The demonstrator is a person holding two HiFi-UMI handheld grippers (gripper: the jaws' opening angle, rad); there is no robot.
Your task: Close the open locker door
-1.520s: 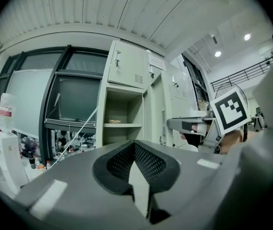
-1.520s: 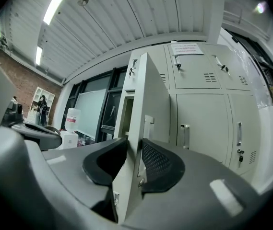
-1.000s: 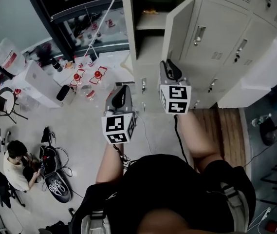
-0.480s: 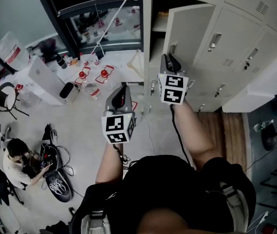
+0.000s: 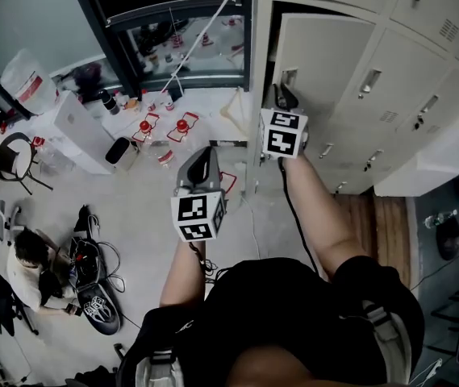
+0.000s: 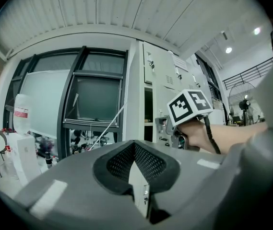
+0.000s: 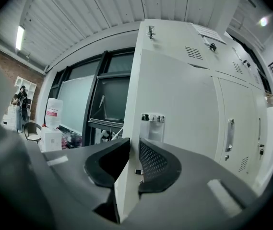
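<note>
The open locker door (image 5: 326, 47) is pale beige and stands at a narrow angle to the locker bank, with a dark gap (image 5: 266, 39) along its left side. My right gripper (image 5: 281, 95) is raised to the door's free edge, just under the latch plate (image 7: 153, 118). In the right gripper view the door edge (image 7: 129, 128) stands between the two pads of the right gripper (image 7: 134, 145). Its jaws are closing, and a slit still shows beside the right pad (image 7: 153, 159). My left gripper (image 5: 199, 153) hangs lower and to the left, away from the lockers, shut and empty.
More closed locker doors (image 5: 406, 63) fill the right. A wooden platform (image 5: 374, 208) lies at their foot. On the floor to the left are a white box (image 5: 76, 131), small red-topped items (image 5: 160, 127), a chair (image 5: 7, 164), cables and a seated person (image 5: 27, 264).
My right gripper has moved up and forward to the door's free edge, and the door has swung nearer to the locker frame. The left gripper has stayed roughly in place.
</note>
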